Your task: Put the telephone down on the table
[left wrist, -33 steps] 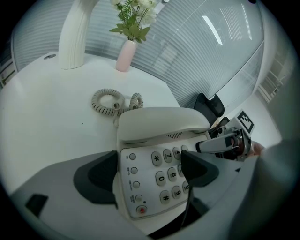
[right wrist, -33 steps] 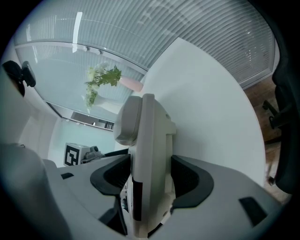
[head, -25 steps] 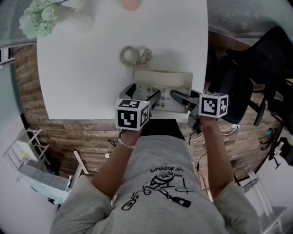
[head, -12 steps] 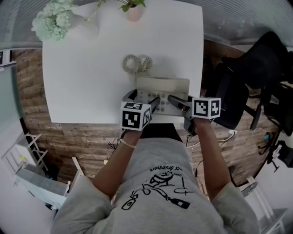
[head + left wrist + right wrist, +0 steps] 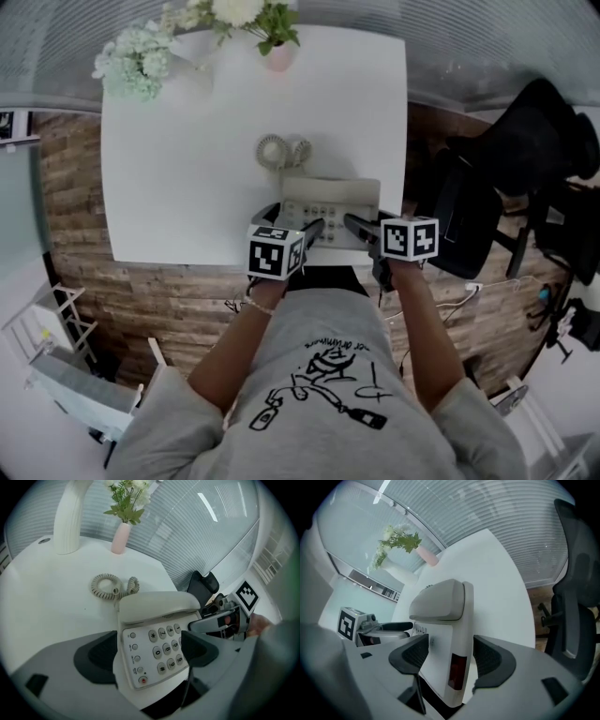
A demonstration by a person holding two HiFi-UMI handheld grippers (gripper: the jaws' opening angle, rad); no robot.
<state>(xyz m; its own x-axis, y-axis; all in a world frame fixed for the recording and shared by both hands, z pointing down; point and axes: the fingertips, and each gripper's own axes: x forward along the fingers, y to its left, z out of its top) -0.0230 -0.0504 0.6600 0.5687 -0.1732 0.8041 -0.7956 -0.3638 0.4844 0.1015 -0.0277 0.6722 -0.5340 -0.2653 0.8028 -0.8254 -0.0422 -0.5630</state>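
A cream push-button telephone [image 5: 330, 202] lies at the near edge of the white table [image 5: 187, 169], its handset on the cradle and its coiled cord [image 5: 283, 150] bunched behind it. My left gripper [image 5: 291, 220] is at the phone's near left corner. In the left gripper view the keypad end of the telephone [image 5: 154, 630] fills the left gripper [image 5: 150, 651], both pads against its sides. My right gripper [image 5: 367, 230] is at the near right corner. Its jaws stand wide around the phone's side [image 5: 445, 620], with slim gaps at the right gripper's [image 5: 450, 653] pads.
A pink vase [image 5: 279, 54] with greenery and a white vase of pale flowers [image 5: 141, 66] stand at the table's far edge. A black office chair [image 5: 487, 206] stands close to the right of the table. The floor has wood planks [image 5: 75, 187].
The head view has shifted, so the table sits lower in the picture and the vases have come into view. Both grippers stay at the phone's near corners; the phone has not moved.
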